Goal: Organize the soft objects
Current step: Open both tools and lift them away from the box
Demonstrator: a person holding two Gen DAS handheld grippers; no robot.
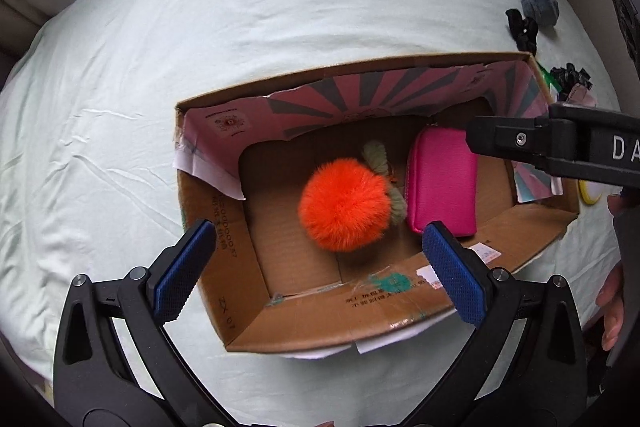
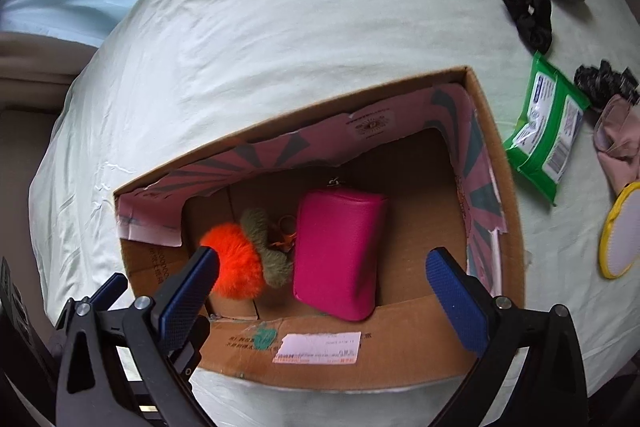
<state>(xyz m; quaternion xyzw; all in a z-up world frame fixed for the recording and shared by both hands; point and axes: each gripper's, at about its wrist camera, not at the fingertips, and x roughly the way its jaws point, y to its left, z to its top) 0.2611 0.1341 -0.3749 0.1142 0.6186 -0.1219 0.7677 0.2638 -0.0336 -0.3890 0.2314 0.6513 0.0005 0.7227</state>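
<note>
Both the left hand-held gripper [image 1: 316, 267] and the right hand-held gripper [image 2: 322, 297] stand spread apart, empty, above the orange pompom [image 1: 344, 205] and pink pouch [image 2: 340, 253] in the cardboard box [image 2: 496, 163].

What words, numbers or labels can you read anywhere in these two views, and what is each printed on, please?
"DA": white letters on the black right gripper body, cut off by the picture's edge.
Printing on the brown cardboard box: too distorted to read.
White shipping label on the box flap: too blurred.
Green wipes packet on the pale sheet: too small.
</note>
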